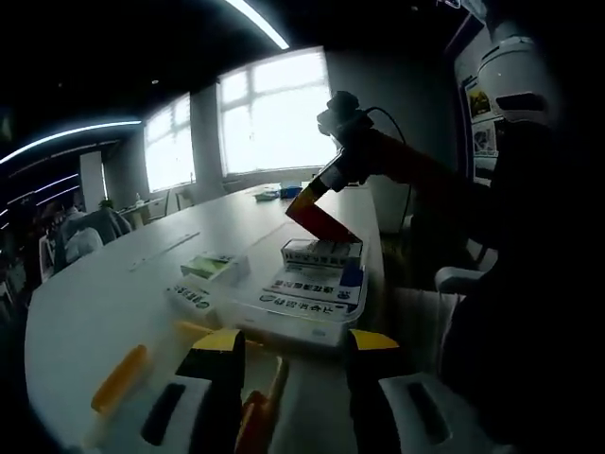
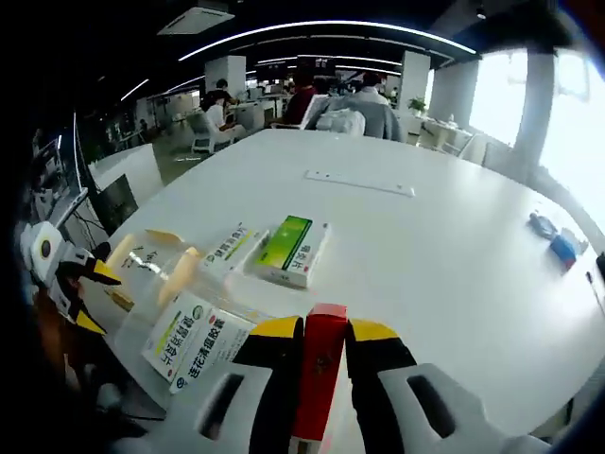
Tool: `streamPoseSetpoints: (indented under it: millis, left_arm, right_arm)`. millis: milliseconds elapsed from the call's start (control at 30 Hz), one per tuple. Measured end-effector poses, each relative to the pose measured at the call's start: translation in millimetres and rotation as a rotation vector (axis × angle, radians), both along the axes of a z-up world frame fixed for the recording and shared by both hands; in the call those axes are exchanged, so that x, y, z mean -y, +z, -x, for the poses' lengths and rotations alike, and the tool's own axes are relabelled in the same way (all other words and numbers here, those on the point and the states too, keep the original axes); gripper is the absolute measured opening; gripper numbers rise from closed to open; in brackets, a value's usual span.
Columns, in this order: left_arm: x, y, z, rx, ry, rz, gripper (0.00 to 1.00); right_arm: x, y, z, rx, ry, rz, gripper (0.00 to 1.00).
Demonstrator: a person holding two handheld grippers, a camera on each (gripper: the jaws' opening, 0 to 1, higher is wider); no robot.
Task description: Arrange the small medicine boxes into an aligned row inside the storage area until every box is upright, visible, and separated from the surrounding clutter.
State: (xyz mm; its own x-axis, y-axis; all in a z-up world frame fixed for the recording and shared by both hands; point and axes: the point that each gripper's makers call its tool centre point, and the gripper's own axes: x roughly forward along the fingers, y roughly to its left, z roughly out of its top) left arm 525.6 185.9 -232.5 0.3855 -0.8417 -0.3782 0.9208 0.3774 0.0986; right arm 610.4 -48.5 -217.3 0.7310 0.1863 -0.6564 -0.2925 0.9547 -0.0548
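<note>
Cardboard is what we are handling: light, stiff, easily dented cartons, best pinched across their narrow faces. Our right hand-held gripper (image 2: 317, 342) is pinching a red medicine box (image 2: 319, 369) above the clear storage tray (image 1: 304, 326) on the white desk (image 2: 425, 236). Our left hand-held gripper (image 1: 288, 355) is hovering spread and empty. We are seeing Chinese lettering on the tray's white boxes (image 2: 198, 345); a green-and-white box (image 2: 288, 248) is lying just beyond, its print unreadable.
</note>
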Motion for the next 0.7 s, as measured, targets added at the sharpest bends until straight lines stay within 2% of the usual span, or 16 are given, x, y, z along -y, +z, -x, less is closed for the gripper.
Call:
streamPoseSetpoints:
  millis: [300, 367, 500, 700]
  left_arm:
    - [3, -0.7, -1.2, 0.0, -0.006, -0.006, 0.42]
    - [4, -1.9, -0.4, -0.002, -0.01, -0.009, 0.42]
    - [2, -3.1, -1.2, -0.001, -0.006, -0.017, 0.42]
    - [-1, -1.8, -2.5, -0.001, 0.005, -0.016, 0.42]
  right_arm:
    - [3, -5.2, 0, -0.037, -0.004, 0.0, 0.16]
    - [5, -12.9, 3, -0.096, 0.018, 0.05, 0.17]
    - [3, -24.3, 5, -0.119, 0.081, 0.146, 0.2]
    - [1, -27.2, 3, -0.13, 0.096, 0.149, 0.21]
